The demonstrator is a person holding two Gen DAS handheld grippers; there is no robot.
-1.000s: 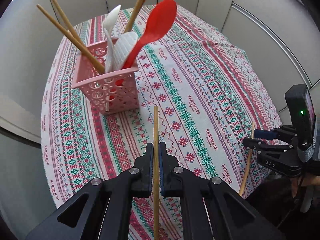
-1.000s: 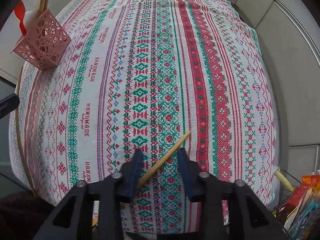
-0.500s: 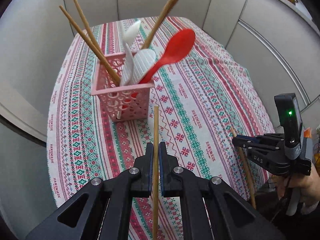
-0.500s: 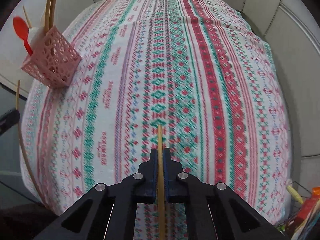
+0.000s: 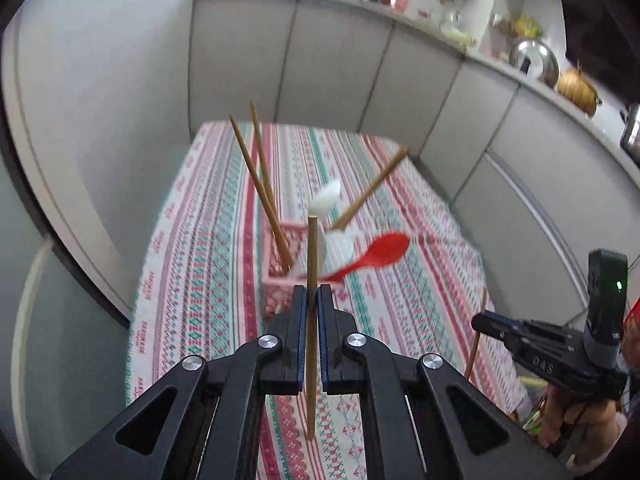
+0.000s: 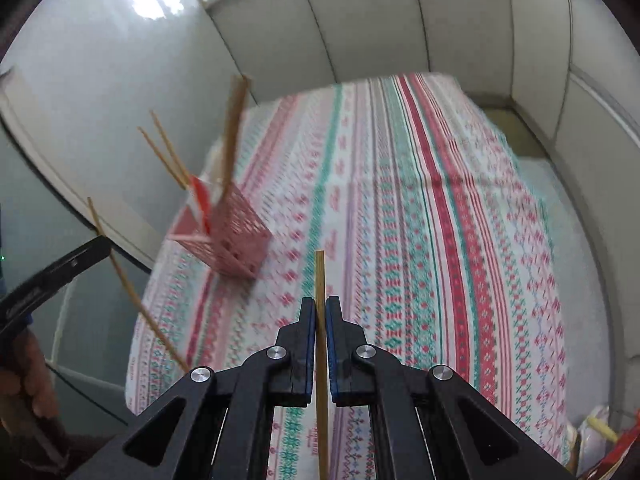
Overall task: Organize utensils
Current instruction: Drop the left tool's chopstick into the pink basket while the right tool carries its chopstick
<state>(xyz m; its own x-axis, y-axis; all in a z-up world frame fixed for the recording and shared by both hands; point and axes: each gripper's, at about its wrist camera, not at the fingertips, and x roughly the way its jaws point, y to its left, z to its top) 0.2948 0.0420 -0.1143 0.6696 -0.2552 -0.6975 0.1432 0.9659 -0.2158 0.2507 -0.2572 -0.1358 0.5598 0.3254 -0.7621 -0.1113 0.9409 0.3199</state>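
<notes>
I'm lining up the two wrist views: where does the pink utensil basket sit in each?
Left wrist view: the pink utensil basket sits at centre, just beyond the left gripper, partly hidden by the chopstick it holds.
Right wrist view: the basket is left of centre, tilted and blurred.
Shared landmark: the red spoon standing in it.

I can just make out "DAS" on the side of the right tongs (image 5: 480,322); the lettering on the tablecloth (image 5: 400,312) is too blurred to read.

Leaning chopsticks (image 5: 260,188) and spoons (image 5: 376,256) crowd the pink basket's (image 6: 240,248) opening.
</notes>
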